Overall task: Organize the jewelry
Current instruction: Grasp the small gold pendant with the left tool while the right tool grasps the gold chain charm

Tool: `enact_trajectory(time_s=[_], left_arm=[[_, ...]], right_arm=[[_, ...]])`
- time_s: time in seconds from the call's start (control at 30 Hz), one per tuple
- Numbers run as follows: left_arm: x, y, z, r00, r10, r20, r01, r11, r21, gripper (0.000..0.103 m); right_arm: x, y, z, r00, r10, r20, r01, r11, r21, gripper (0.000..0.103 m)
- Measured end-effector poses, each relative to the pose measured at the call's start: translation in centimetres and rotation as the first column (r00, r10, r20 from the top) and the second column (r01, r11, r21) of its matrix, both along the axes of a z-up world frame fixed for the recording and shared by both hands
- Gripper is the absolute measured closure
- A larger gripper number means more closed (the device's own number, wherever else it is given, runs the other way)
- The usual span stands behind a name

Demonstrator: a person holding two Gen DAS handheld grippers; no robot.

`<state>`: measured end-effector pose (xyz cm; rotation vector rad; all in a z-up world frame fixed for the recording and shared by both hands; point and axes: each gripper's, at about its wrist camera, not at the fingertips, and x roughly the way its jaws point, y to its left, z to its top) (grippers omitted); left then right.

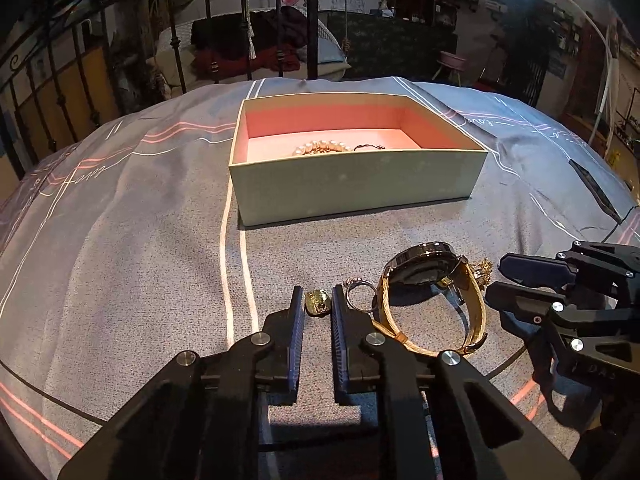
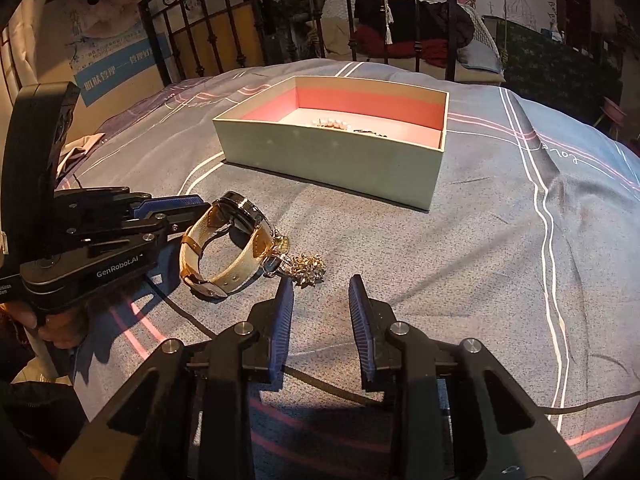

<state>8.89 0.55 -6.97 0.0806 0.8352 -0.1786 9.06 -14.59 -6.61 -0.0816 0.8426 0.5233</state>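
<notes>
An open box (image 1: 352,178) with a pink inside sits on the bed and holds a pearl bracelet (image 1: 320,147) and a dark chain (image 1: 370,147); the box (image 2: 332,160) also shows in the right wrist view. My left gripper (image 1: 318,300) is open, its tips on either side of a small green-gold stone piece (image 1: 318,301) on the blanket. Beside it lie a silver ring (image 1: 358,288), a gold-strap watch (image 1: 432,296) and a gold brooch (image 1: 482,270). My right gripper (image 2: 320,292) is open and empty, just right of the brooch (image 2: 308,268) and watch (image 2: 228,244).
The grey blanket (image 1: 140,240) with pink and white lines covers the bed. A black metal bed rail (image 1: 64,92) stands behind it on the left. The right gripper's body (image 1: 580,308) sits close to the watch in the left wrist view.
</notes>
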Motion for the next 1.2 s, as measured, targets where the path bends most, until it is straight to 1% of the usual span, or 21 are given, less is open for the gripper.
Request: enact_trajectory(time_s=[0.17,0.23,0.27,0.37,0.6,0.7,0.8,0.97,1.2], left_arm=[[0.0,0.8,0.0,1.000,0.017,-0.016,-0.017,0.998,-0.063,0.090],[-0.1,0.8,0.1,0.999,0.026,-0.018,-0.027,0.997,-0.066,0.090],[-0.1,0.8,0.2,0.999,0.029,-0.018,-0.030,0.997,-0.066,0.090],[-0.2,0.7,0.2,0.999,0.036,-0.022,-0.038,0.997,-0.069,0.090],[-0.3,0.9,0.7,0.999,0.043,-0.027,-0.045,0.995,-0.093,0.090],[-0.4,0.8,0.8,0.999,0.039,-0.028,-0.041,0.995,-0.089,0.090],[-0.4,0.7,0.7,0.999,0.039,-0.033,-0.041,0.995,-0.092,0.090],[-0.4,0.8,0.6,0.999,0.039,-0.038,-0.043,0.994,-0.097,0.090],[-0.5,0.8,0.5,0.998,0.039,-0.040,-0.043,0.994,-0.097,0.090]], right_arm=[[0.9,1.0,0.0,0.999,0.037,-0.008,-0.037,0.999,-0.027,0.073],[1.3,1.3,0.0,0.999,0.047,-0.008,-0.047,0.998,-0.035,0.075],[1.3,1.4,-0.1,0.998,0.055,-0.005,-0.055,0.998,-0.039,0.080],[1.0,1.6,-0.1,0.998,0.065,0.010,-0.065,0.997,-0.052,0.082],[-0.2,0.9,0.2,0.998,0.063,0.016,-0.062,0.998,-0.027,0.083],[-0.5,0.8,0.1,0.998,0.066,0.009,-0.066,0.997,-0.038,0.083],[-0.6,0.5,0.2,0.998,0.067,0.006,-0.066,0.997,-0.025,0.083],[-0.6,0.4,0.1,0.997,0.079,0.002,-0.079,0.996,-0.038,0.083],[-0.4,0.8,0.1,0.992,0.124,0.011,-0.123,0.990,-0.067,0.083]])
